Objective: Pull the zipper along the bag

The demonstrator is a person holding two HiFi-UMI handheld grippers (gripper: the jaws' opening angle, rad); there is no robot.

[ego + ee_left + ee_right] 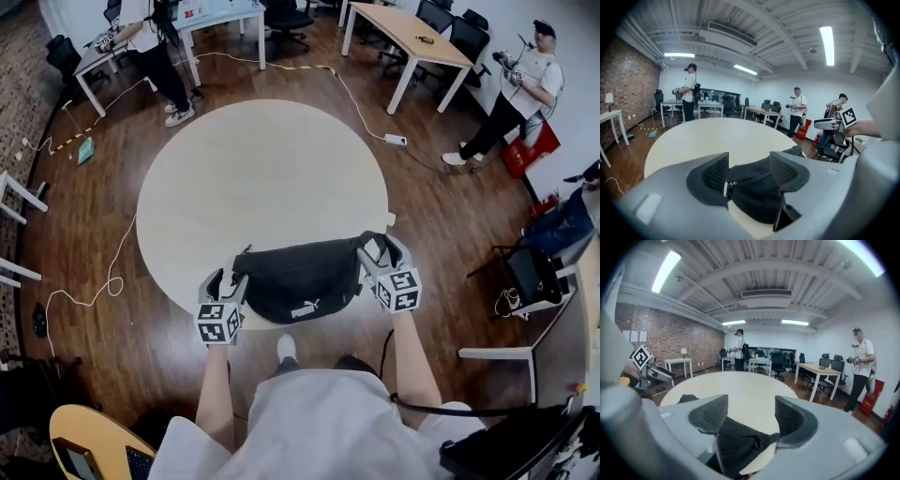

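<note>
A black waist bag with a small white logo lies at the near edge of the round white table. My left gripper hovers at the bag's left end, its jaws open and apart from the fabric. In the left gripper view the bag lies below the gap of the gripper, with a small metal zipper pull by the left pad. My right gripper is at the bag's right end, also open. In the right gripper view the bag's strap end lies below the gripper.
Two people stand beyond the table, one at the back left and one at the right. Desks and office chairs line the far side. A cable with a power strip crosses the wood floor.
</note>
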